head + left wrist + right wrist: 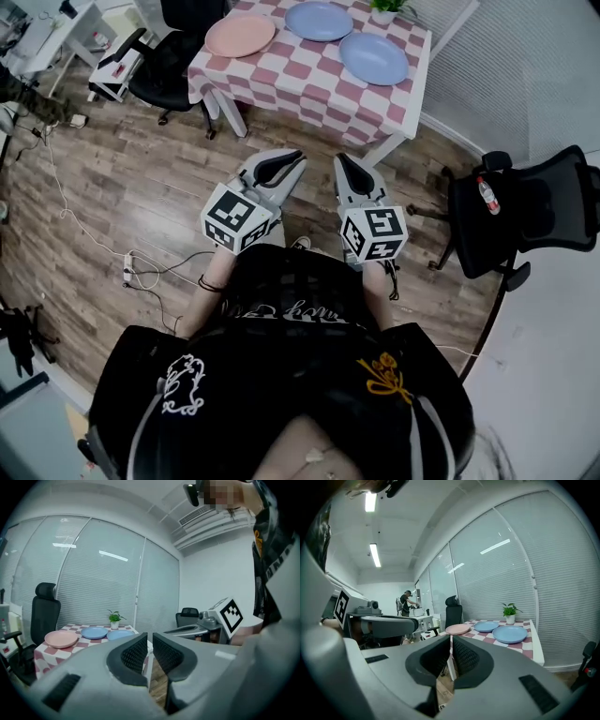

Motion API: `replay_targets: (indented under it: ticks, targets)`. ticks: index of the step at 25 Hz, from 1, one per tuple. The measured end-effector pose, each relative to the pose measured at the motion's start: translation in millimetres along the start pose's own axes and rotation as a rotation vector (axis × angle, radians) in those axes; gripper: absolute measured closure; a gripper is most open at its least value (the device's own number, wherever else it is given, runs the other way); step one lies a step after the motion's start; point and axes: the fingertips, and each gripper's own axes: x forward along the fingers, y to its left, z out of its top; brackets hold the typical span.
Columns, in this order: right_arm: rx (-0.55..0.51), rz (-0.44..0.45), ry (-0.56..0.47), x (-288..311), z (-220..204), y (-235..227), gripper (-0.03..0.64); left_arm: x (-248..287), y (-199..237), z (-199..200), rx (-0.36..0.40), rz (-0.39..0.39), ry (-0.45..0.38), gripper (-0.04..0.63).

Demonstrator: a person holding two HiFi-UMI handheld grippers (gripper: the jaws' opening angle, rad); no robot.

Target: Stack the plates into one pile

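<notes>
Head view: checked table [309, 89] 12 o'clock, wood floor [141, 187] | right gripper view only: person [405, 603] | left gripper [149, 641], right gripper [451, 644]: jaws together

Table: you face a checked pink-and-white table [305, 82].
Floor: wood planks [112, 187] run from the table towards you.
Chairs: one black office chair [173, 70] stands just left of the table, another [534, 211] well to its right.
Windows: closed blinds [506, 555] hang behind the table.
Light: strip lamps [374, 555] glow on the ceiling above you.

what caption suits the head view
Shut, empty left tongs and right tongs face three unstacked plates on the checkered table
</notes>
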Motion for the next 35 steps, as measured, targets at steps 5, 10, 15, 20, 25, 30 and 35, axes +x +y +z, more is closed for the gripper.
replay_targets:
  ticks: [5,10,15,20,25,30,35]
  targets:
    - [0.034,0.012,-0.013,6,2,-2,0.595,-4,15,0,0.006,0.036,0.021,0.554]
    - [0.065,-0.032,-0.005,11,-1,-19,0.595,15,20,-4,0.012,-0.012,0.058,0.554]
    - [0.070,-0.113,0.007,17,-2,-59,0.595,61,28,-8,0.008,-0.093,0.073,0.552]
    - [0.081,-0.205,0.016,31,5,-117,0.595,122,45,-2,0.004,-0.171,0.068,0.552]
    - [0.124,-0.246,0.032,70,18,-170,0.595,179,81,15,0.015,-0.214,0.076,0.552]
    - [0.124,-0.251,0.052,124,36,-202,0.595,211,137,28,-0.003,-0.197,0.086,0.552]
    - [0.126,-0.264,0.084,170,45,-228,0.595,237,191,20,-0.037,-0.181,0.140,0.552]
